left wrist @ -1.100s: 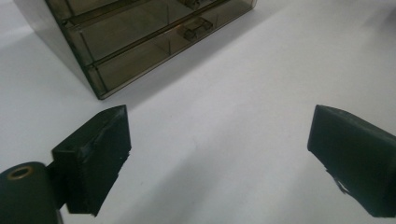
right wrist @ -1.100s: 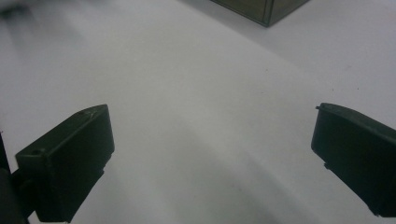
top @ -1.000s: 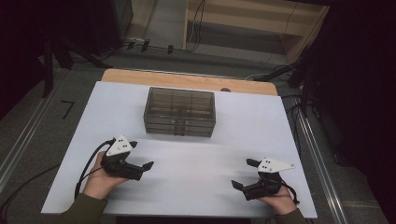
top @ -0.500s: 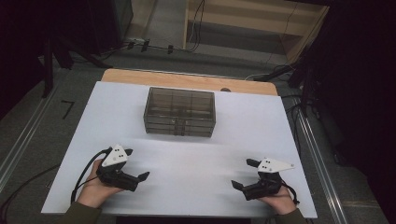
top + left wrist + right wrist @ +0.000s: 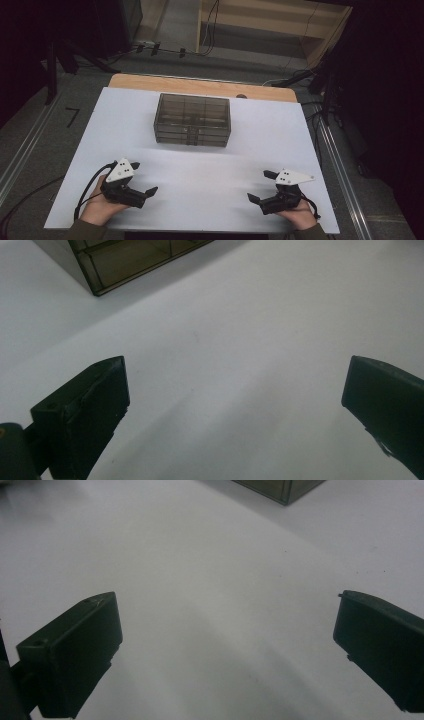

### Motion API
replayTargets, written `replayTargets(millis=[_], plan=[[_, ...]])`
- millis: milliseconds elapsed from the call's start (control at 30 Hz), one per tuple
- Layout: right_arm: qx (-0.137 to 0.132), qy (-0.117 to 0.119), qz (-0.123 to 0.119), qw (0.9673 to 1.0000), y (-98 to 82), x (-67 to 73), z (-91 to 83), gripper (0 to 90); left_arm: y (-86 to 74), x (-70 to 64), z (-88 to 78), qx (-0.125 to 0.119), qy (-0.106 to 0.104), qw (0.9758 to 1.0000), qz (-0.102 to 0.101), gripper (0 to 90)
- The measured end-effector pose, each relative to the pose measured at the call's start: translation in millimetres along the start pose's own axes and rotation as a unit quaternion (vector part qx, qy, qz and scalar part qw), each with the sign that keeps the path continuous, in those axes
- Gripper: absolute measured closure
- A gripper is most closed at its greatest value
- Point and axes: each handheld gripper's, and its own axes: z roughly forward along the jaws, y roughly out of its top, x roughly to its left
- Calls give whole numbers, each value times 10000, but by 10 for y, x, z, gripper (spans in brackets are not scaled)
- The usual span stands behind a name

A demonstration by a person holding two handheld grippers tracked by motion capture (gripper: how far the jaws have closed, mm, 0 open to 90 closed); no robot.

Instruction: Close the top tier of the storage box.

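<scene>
Since a second ago my left claw (image 5: 145, 186) has drawn back toward me; both it and my right claw (image 5: 260, 186) gape wide, empty, box (image 5: 192, 120) well ahead.

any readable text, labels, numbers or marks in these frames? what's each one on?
"7": a dark mark that reads like this digit, on the floor left of the table.
No print can be made out on the smoky clear drawer box, the left gripper or the right gripper; the small dark dots on their white plates are too small to read as text.
</scene>
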Motion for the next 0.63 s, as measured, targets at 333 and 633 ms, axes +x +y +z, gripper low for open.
replayTargets(millis=[333,633], plan=[[10,1,29,10000,-2,4,2,0,8,-17,19,25,-6,10000,38,0],[-10,-7,12,10000,-5,1,-3,0,16,-27,26,71,-18,10000,68,0]])
